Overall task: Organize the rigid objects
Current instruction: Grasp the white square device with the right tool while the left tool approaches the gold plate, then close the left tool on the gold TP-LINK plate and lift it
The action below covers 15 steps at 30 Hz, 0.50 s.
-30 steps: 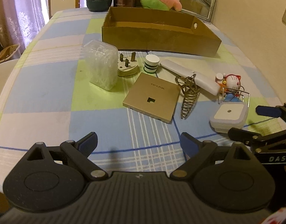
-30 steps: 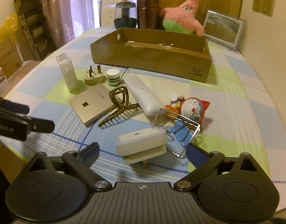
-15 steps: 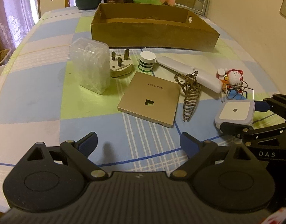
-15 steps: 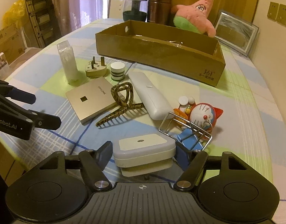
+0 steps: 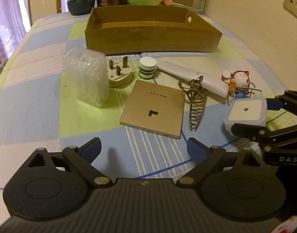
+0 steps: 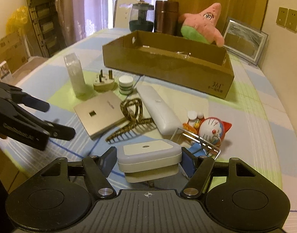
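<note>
My right gripper is shut on a white square plug adapter and holds it just above the table; it also shows in the left wrist view. My left gripper is open and empty over the tablecloth, in front of a gold TP-Link plate. On the table lie a hair claw, a white remote-like bar, a three-pin plug, a small green-striped jar, a clear plastic box and a Doraemon toy. The open cardboard box stands behind them.
A wire rack with a blue piece lies beside the toy. A pink plush star, a brown flask, a dark jar and a picture frame stand behind the box. The wall is at the right.
My right gripper closed on the white adapter and lifted it slightly. My left gripper moved forward toward the gold plate, staying open.
</note>
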### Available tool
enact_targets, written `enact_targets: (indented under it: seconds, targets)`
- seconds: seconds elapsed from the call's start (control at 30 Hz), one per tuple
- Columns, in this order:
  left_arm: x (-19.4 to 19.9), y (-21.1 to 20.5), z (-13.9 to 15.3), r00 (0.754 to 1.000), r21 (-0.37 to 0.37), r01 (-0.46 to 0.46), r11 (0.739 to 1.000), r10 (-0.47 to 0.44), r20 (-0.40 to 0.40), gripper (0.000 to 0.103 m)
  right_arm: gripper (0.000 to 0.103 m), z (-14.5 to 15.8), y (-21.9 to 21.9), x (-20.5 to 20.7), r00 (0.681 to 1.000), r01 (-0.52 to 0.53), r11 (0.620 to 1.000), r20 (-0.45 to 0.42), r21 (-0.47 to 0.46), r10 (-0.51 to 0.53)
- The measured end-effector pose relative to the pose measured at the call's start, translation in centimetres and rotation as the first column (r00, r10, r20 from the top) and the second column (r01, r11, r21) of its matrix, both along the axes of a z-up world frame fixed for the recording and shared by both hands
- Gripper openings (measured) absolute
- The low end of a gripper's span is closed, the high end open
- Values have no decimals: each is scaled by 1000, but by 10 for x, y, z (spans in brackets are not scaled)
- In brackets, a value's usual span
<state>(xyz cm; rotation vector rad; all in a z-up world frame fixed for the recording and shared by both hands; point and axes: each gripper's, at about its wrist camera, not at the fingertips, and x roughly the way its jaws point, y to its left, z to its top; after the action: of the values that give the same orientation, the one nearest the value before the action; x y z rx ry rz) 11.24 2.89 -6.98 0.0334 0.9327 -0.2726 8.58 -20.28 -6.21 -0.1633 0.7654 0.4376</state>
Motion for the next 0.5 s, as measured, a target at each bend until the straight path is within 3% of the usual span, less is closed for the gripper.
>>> enact_targets:
  seconds: [0.5]
  targets:
    - [46, -28, -16, 993, 55, 119, 991, -120, 22, 98, 66, 10, -11, 9, 998, 54, 998, 17, 32, -55]
